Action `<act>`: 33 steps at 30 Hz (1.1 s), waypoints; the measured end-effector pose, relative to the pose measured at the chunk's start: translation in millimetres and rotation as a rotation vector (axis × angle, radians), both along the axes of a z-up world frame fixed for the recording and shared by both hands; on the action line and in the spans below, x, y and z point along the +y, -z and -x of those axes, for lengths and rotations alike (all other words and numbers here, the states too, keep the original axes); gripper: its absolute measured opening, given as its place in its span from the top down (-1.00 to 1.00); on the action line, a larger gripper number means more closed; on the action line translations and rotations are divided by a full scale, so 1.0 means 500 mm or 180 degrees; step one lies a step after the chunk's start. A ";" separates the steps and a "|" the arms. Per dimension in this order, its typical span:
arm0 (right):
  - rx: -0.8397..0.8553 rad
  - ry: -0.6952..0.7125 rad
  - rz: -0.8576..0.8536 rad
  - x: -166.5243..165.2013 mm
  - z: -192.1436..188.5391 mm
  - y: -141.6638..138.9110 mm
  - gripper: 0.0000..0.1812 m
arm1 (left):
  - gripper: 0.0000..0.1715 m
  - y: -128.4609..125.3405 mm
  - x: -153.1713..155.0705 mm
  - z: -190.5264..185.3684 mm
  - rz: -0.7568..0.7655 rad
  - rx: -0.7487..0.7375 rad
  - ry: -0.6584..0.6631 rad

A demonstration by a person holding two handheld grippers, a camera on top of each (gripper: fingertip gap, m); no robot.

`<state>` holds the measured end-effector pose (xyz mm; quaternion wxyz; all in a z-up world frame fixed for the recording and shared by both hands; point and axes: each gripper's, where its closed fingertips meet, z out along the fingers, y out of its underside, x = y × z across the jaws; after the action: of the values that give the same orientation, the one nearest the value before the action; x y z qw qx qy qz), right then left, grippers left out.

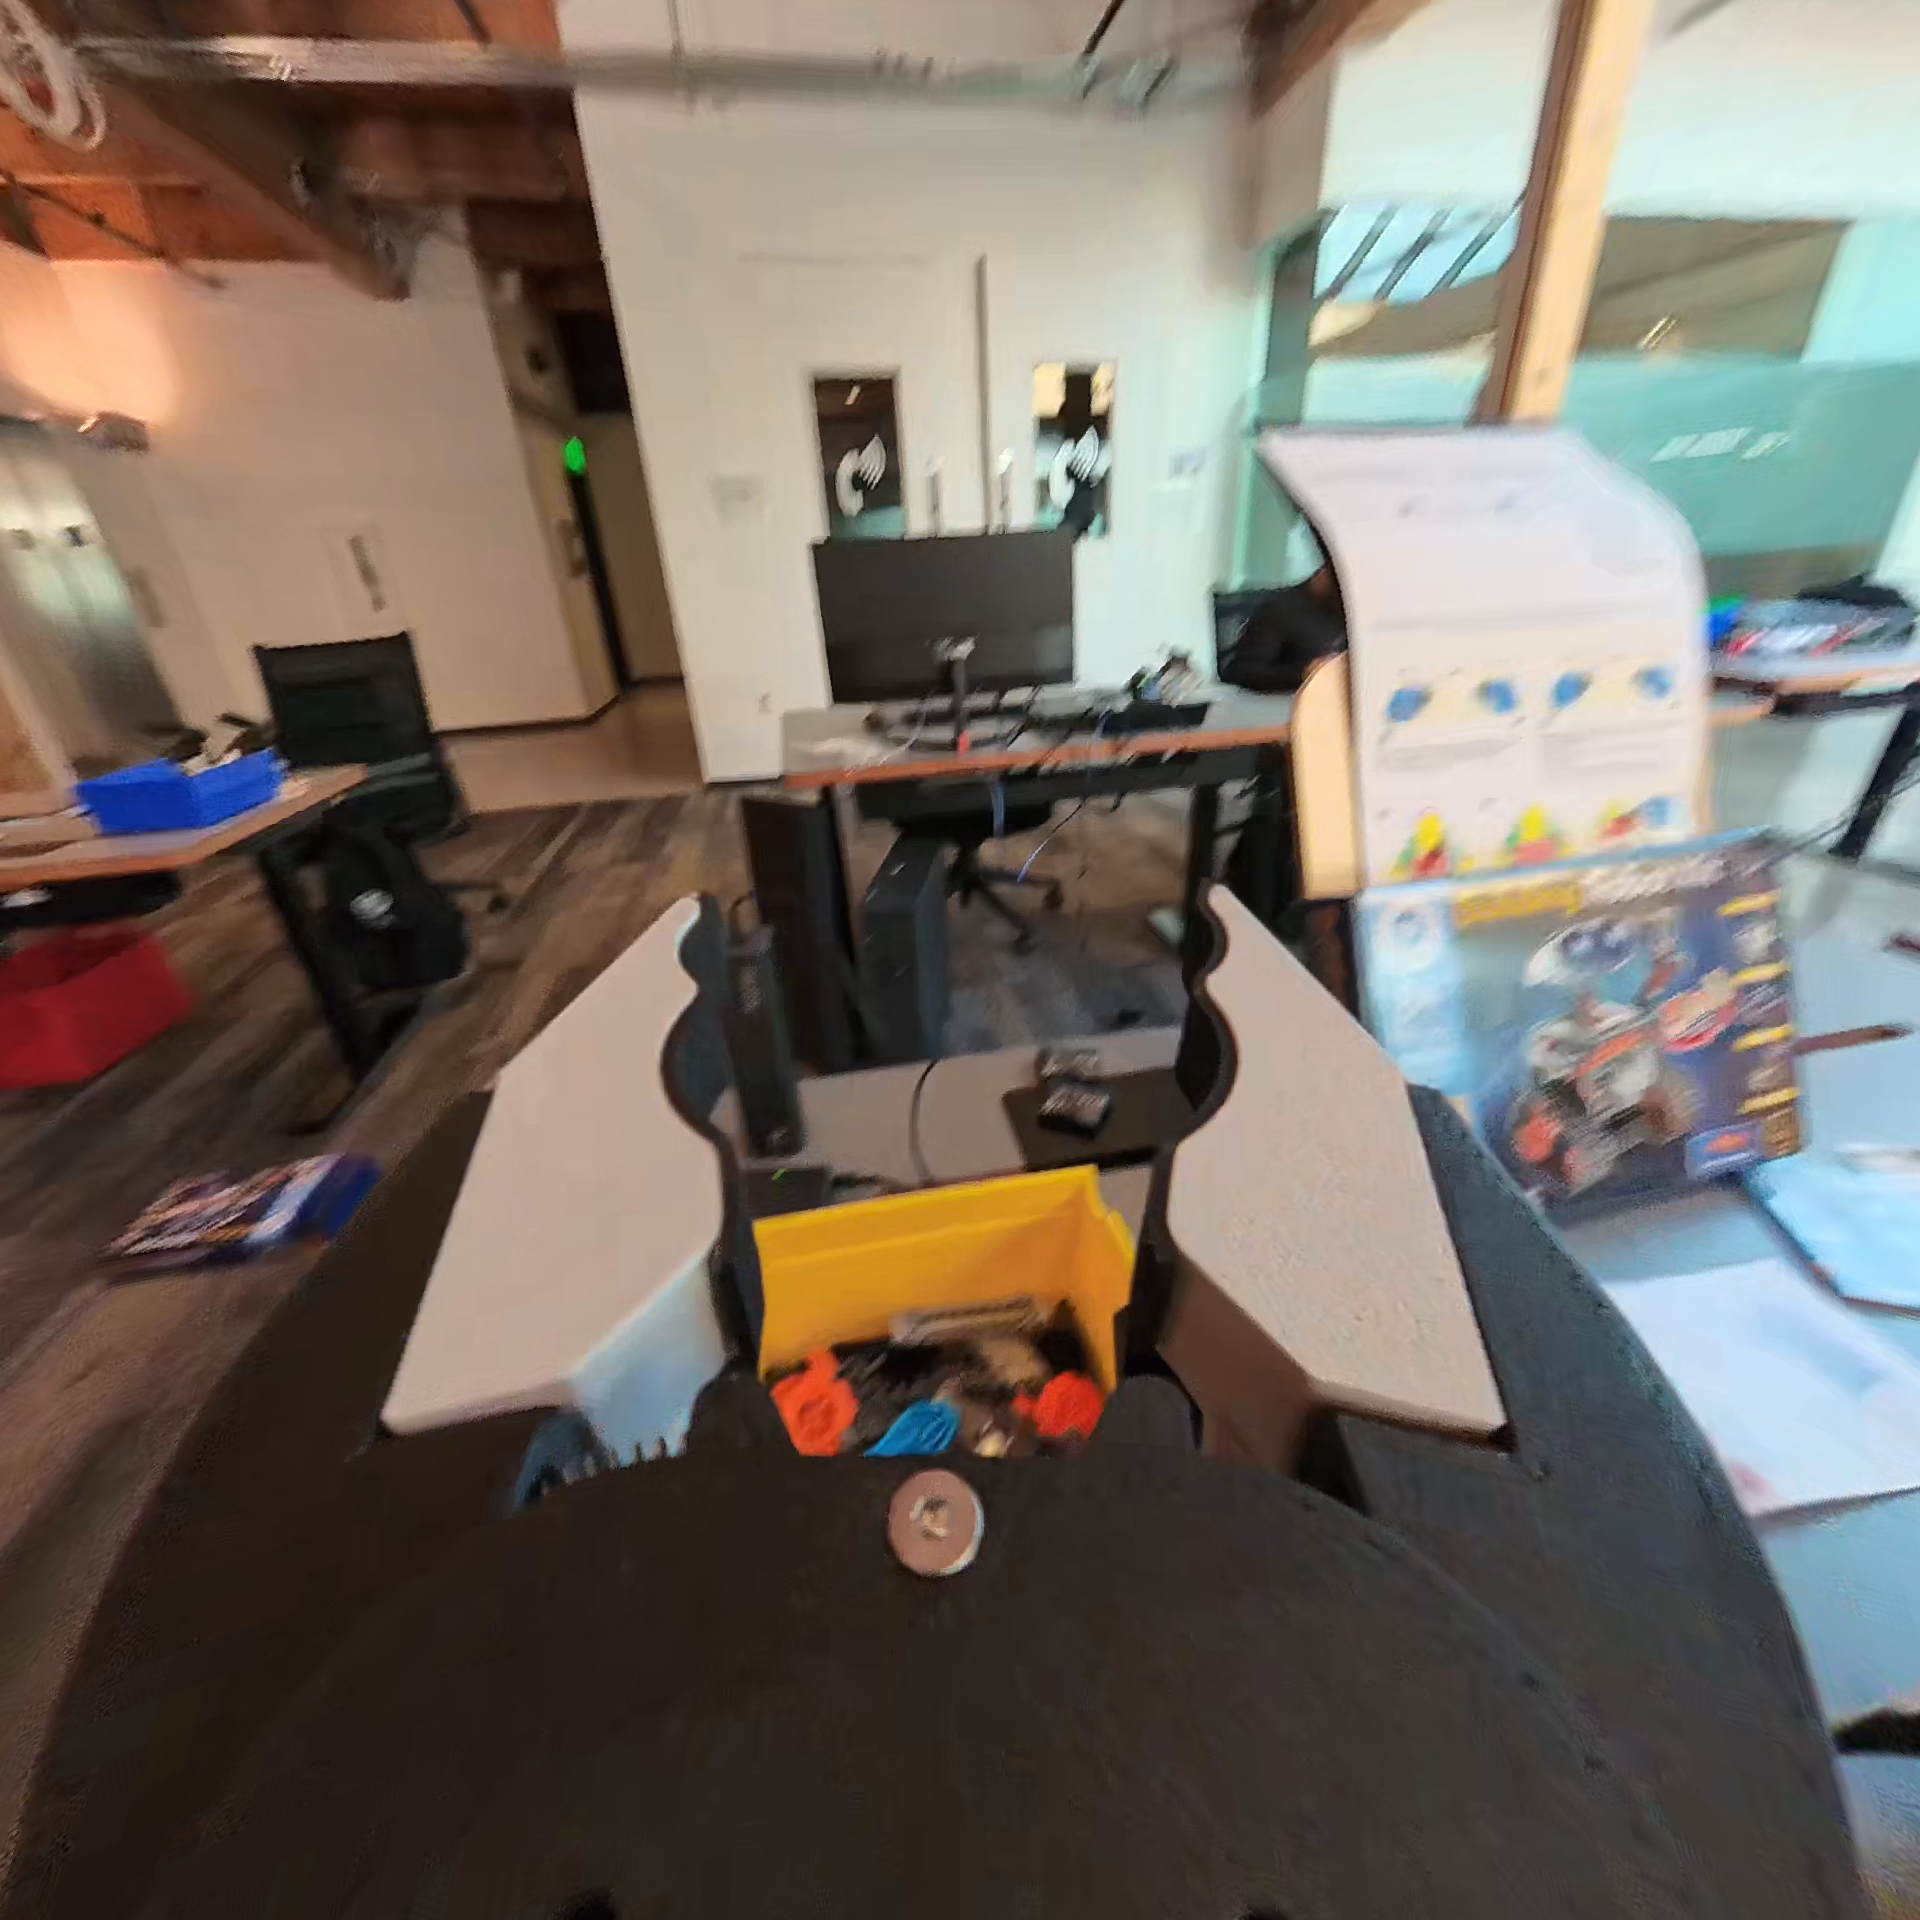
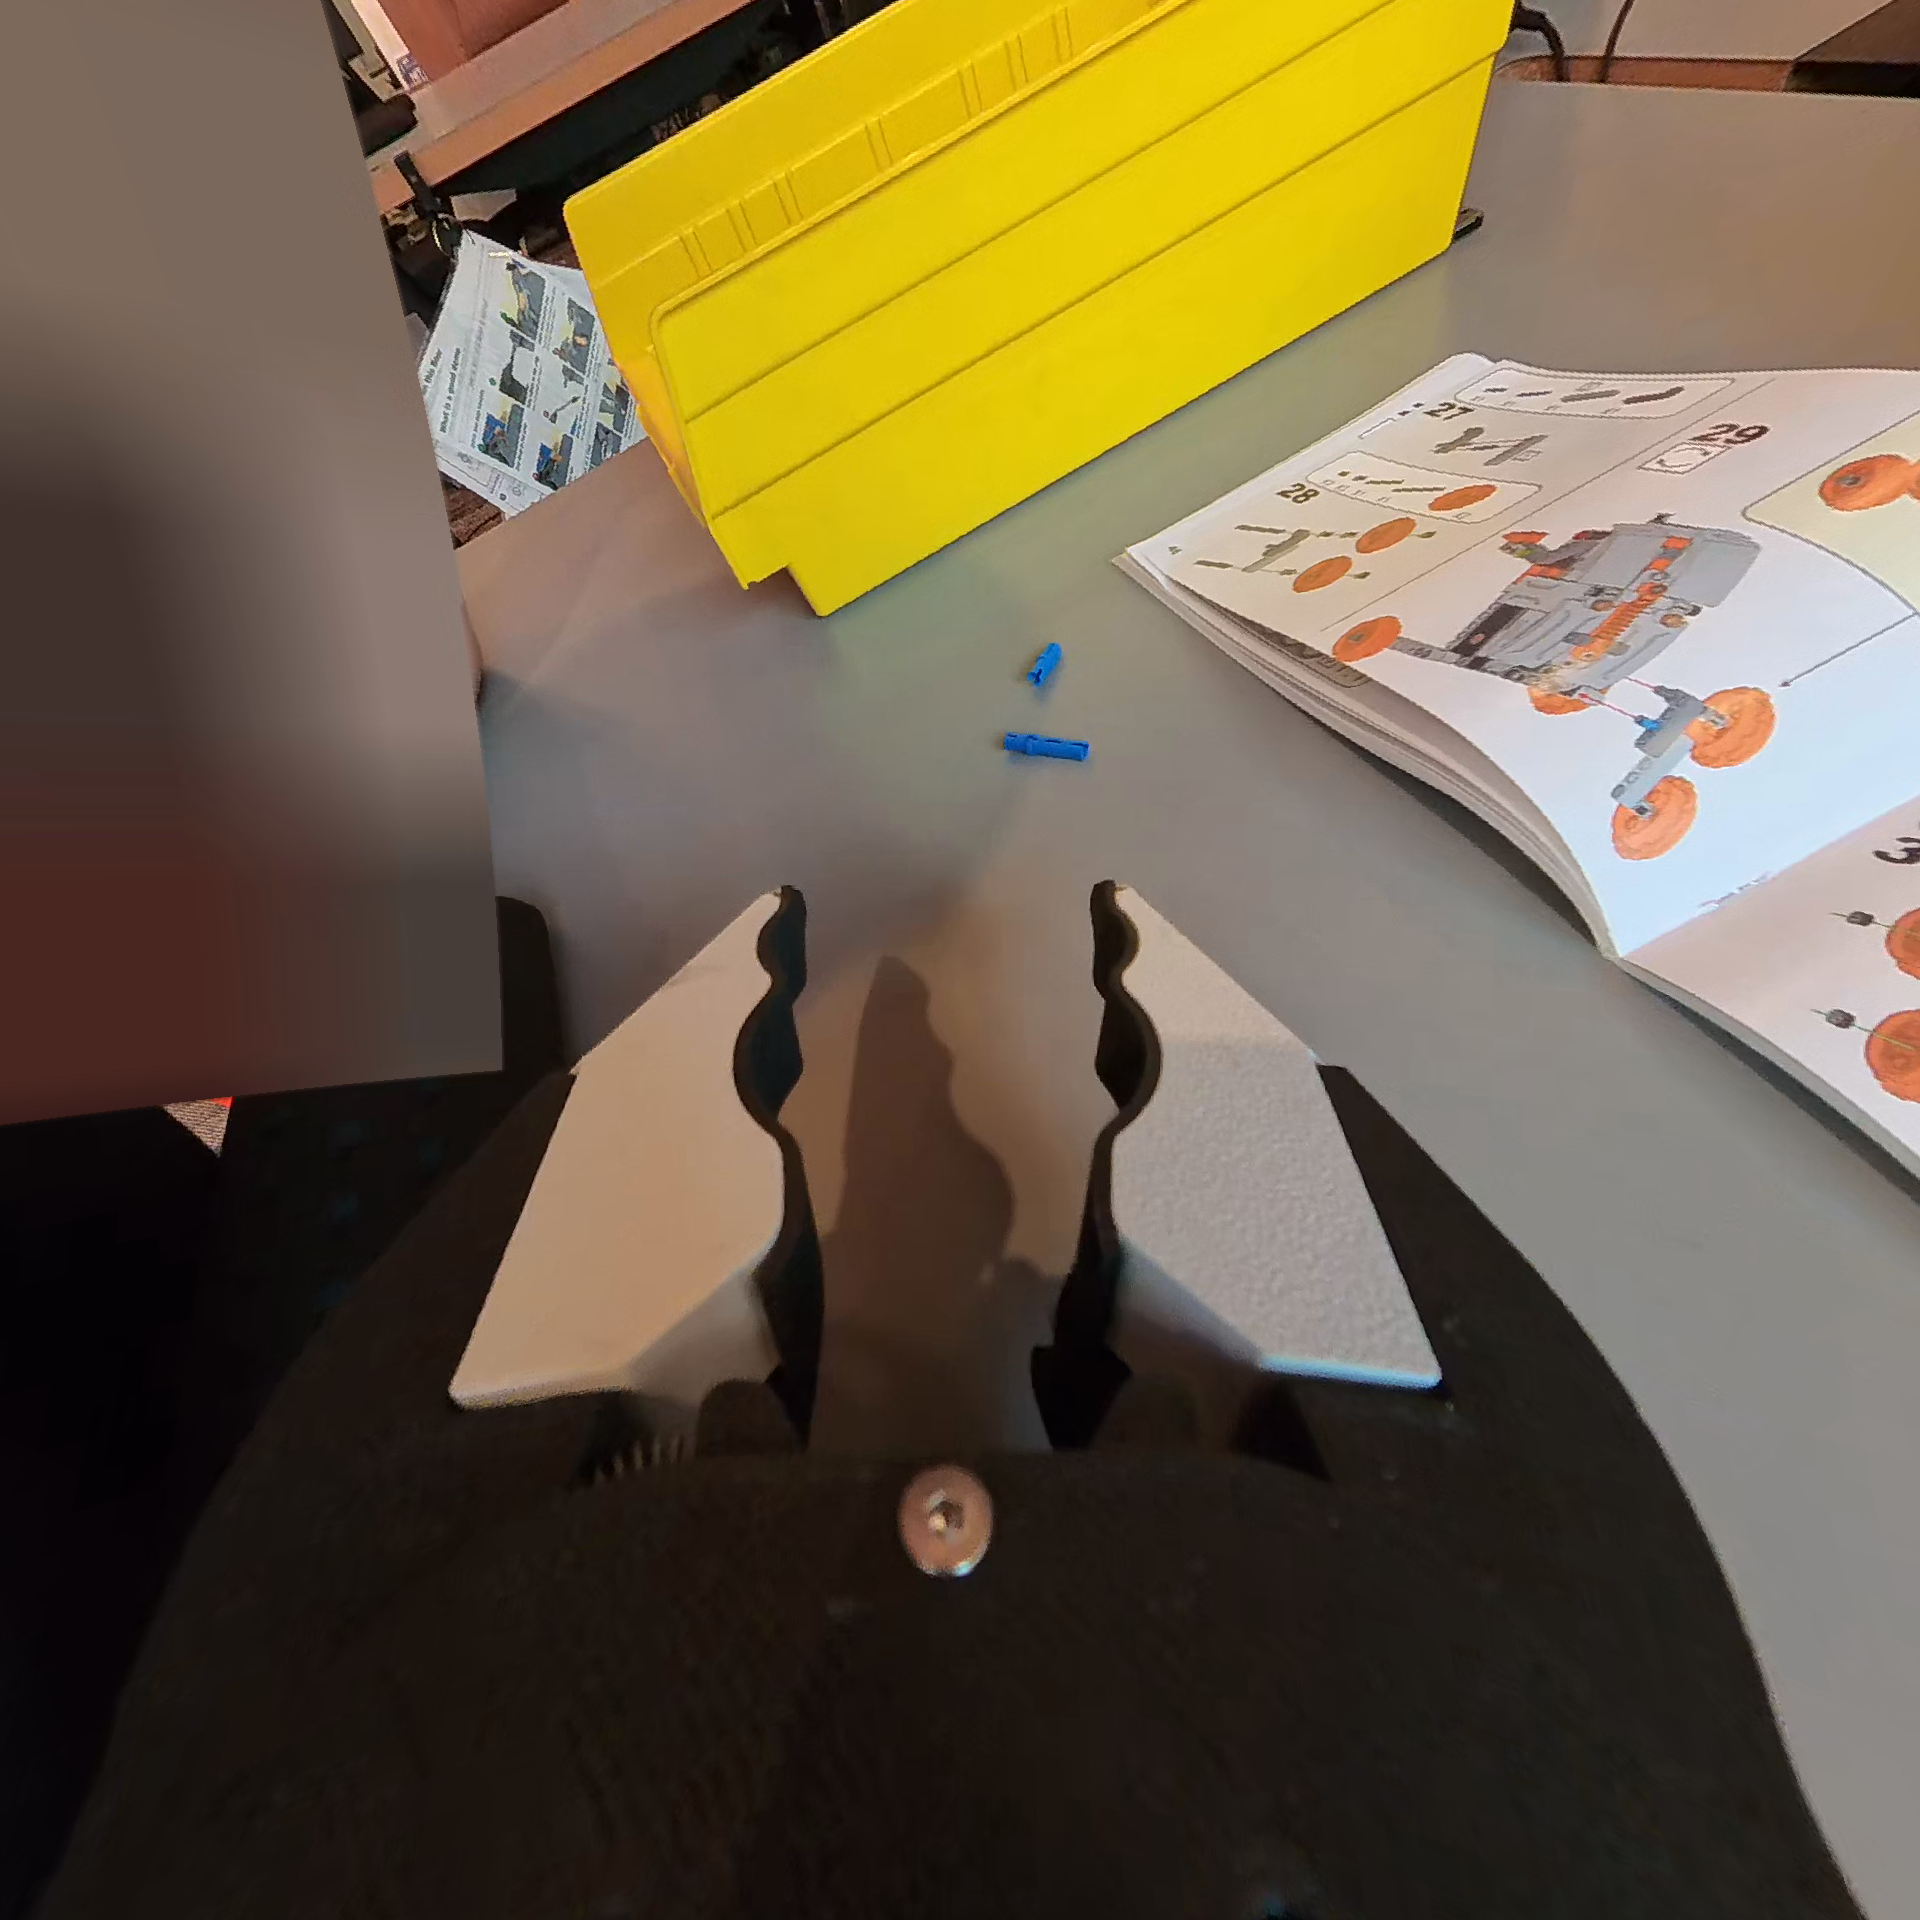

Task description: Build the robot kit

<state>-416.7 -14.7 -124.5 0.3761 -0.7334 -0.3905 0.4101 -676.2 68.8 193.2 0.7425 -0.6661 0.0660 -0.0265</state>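
My left gripper has its jaws set wide on a yellow plastic bin, the pads against both side walls. The bin holds several small orange, blue, red and black toy parts. This view is blurred by motion. The bin also shows in the right wrist view, standing on the grey table. My right gripper is open and empty, low over the table. Two small blue pins lie on the table just ahead of it, between it and the bin.
An open instruction booklet lies at the right. A leaflet hangs off the table's left edge. A toy box and an upright instruction sheet stand at the right. Desks, a monitor and blue bins stand beyond.
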 end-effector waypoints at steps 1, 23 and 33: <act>-0.0001 -0.0002 0.0001 0.000 0.000 0.000 0.40 | 0.05 0.020 0.007 0.011 0.0182 0.0127 -0.0110; 0.0003 -0.0009 0.0026 -0.001 0.001 0.001 0.40 | 0.87 0.293 0.070 0.047 0.2406 0.0834 -0.0098; -0.0005 -0.0017 0.0057 -0.001 0.003 0.003 0.41 | 0.89 0.461 0.100 0.048 0.3635 0.0684 0.0286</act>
<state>-418.1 -15.3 -125.9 0.3682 -0.7360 -0.3891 0.4140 -700.2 119.0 -37.2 0.2530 -0.9564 0.1443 -0.0216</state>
